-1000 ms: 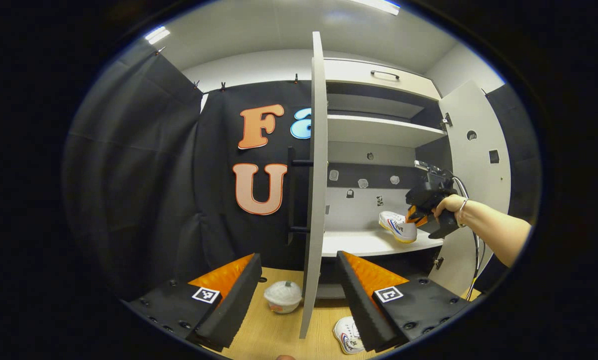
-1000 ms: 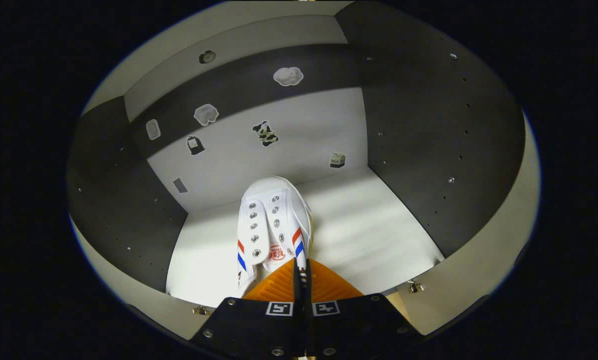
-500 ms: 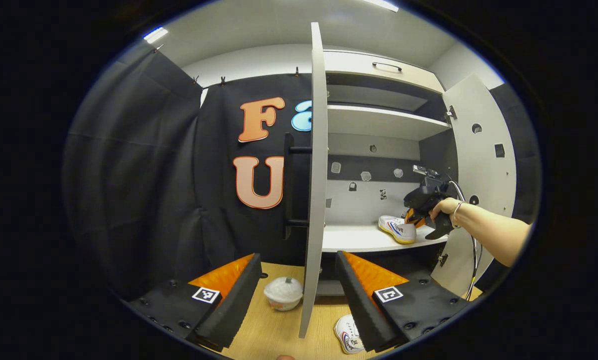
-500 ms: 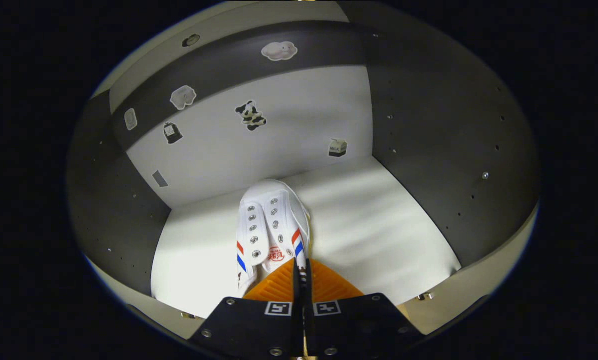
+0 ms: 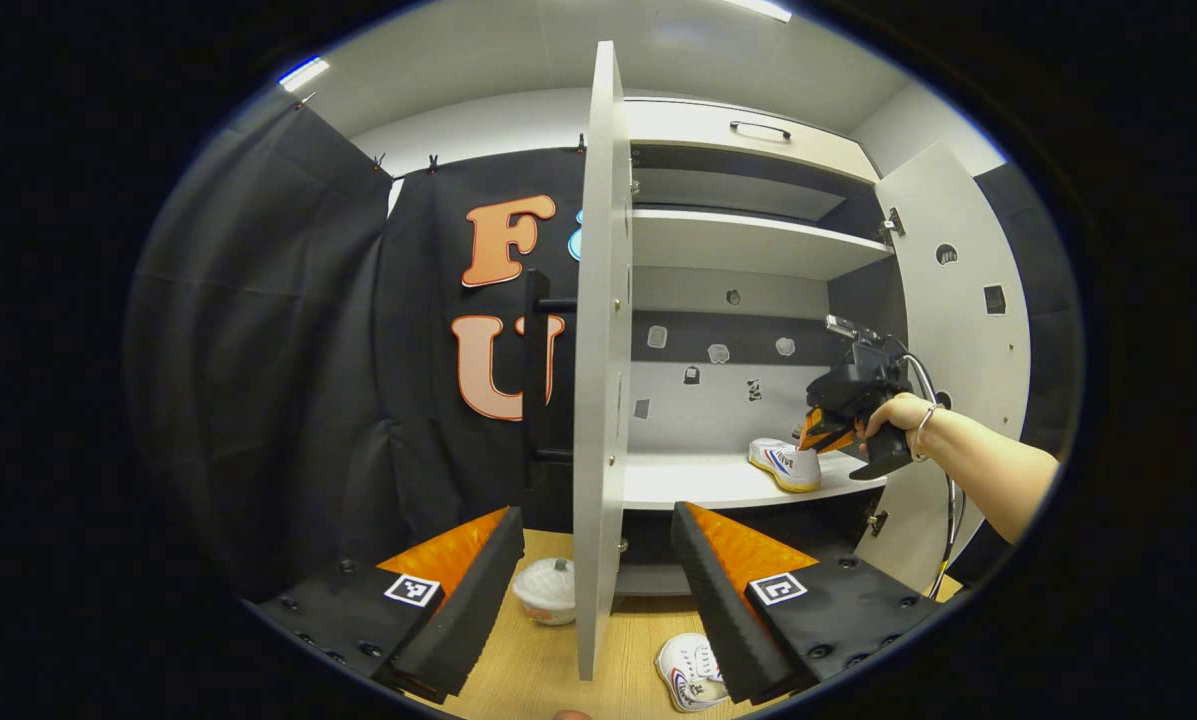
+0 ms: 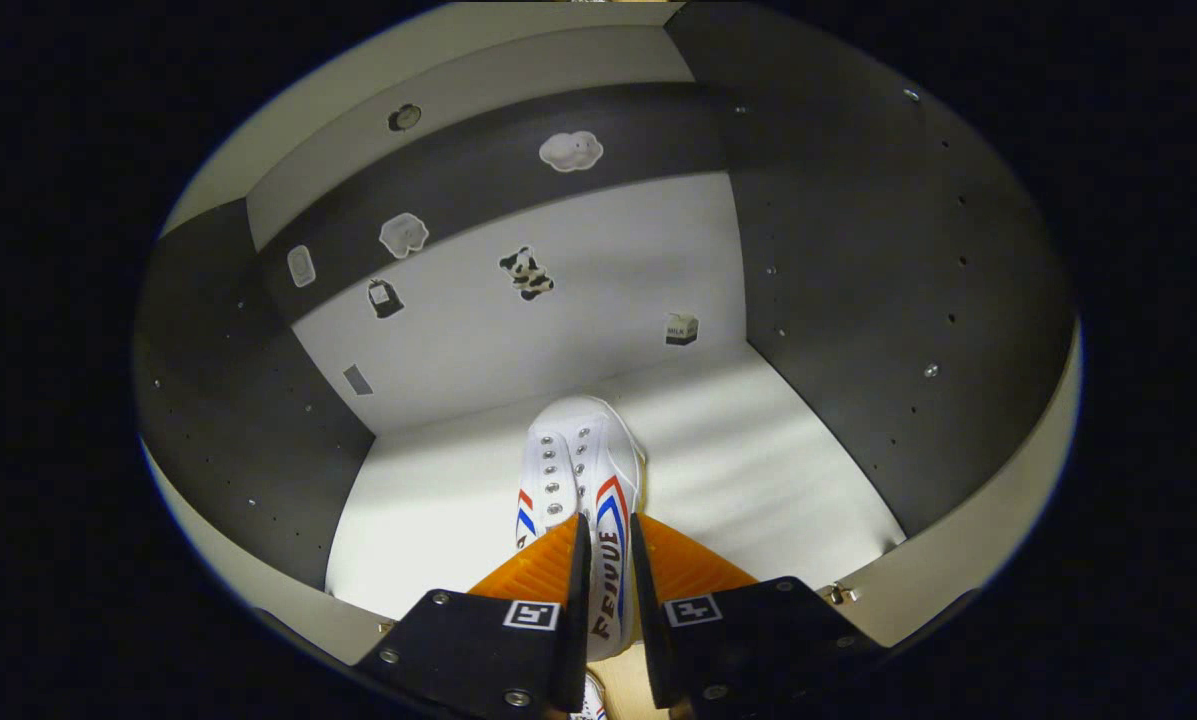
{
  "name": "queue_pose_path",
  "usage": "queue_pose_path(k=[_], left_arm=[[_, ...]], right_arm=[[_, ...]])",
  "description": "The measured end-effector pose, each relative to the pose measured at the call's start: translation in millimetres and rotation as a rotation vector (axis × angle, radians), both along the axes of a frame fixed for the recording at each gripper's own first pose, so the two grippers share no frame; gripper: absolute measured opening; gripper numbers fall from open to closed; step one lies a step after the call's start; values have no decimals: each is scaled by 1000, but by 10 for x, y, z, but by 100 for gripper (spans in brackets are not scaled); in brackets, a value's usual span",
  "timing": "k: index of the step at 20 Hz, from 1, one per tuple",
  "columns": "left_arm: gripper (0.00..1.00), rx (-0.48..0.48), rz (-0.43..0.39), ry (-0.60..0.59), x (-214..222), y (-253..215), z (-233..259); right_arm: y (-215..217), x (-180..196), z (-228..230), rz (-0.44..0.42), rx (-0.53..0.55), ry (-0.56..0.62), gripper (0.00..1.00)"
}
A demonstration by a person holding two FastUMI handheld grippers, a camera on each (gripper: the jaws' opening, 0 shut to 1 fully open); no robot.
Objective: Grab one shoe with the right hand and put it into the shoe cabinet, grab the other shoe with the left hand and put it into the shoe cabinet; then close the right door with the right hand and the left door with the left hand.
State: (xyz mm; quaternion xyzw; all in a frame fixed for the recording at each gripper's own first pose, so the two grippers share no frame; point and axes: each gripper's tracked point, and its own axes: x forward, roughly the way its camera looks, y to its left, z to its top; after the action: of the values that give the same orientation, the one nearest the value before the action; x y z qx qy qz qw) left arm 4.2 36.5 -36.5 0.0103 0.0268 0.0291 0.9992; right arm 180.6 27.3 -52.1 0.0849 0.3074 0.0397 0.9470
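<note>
Right tongs (image 6: 608,570) parted around shelved shoe (image 6: 583,480); second shoe (image 5: 690,672) on floor.

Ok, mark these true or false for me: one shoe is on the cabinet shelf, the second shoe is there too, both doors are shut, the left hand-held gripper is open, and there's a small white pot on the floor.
1. One shoe sits on the cabinet shelf. True.
2. The second shoe is on that shelf too. False: it lies on the wooden floor below the cabinet.
3. Both doors are shut. False: the left door and right door stand open.
4. The left hand-held gripper is open. True, and empty.
5. A small white pot stands on the floor. True.
</note>
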Motion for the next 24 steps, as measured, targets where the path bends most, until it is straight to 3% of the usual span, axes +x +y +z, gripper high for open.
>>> queue_pose_path(k=[1, 2, 3, 4, 8, 9, 10, 13, 14, 22, 24], left_arm=[[97, 0, -2, 2, -1, -24, -8], [97, 0, -5, 6, -6, -52, -15], [97, 0, -7, 8, -14, -79, -25], [97, -1, -10, 11, -36, -107, -27], [97, 2, -19, 18, -68, -214, -65], [99, 1, -21, 22, -81, -253, -87], [97, -1, -24, 28, -83, -284, -113], [96, 7, -31, 59, -85, -393, -264], [96, 8, -38, 68, -85, -436, -317], [97, -62, -89, 233, -34, -754, -1190], [97, -67, -97, 288, -38, -793, -1498]], right_arm=[[-11, -63, 71, 9, -11, -22, 25], [-13, -150, 162, 19, -16, -50, 31], [10, -226, 275, 34, -10, -89, 24], [8, -325, 384, 43, -18, -132, 38], [-82, -774, 796, 78, -81, -294, 46], [-98, -903, 898, 85, -78, -328, 40], [-114, -1043, 1002, 89, -69, -363, 52], [-271, -1438, 1260, 85, -90, -457, 56], [-326, -1571, 1314, 89, -109, -481, 62], [-605, -2384, 1326, 95, -100, -524, 89], [-644, -2526, 1329, 102, -103, -543, 92]])
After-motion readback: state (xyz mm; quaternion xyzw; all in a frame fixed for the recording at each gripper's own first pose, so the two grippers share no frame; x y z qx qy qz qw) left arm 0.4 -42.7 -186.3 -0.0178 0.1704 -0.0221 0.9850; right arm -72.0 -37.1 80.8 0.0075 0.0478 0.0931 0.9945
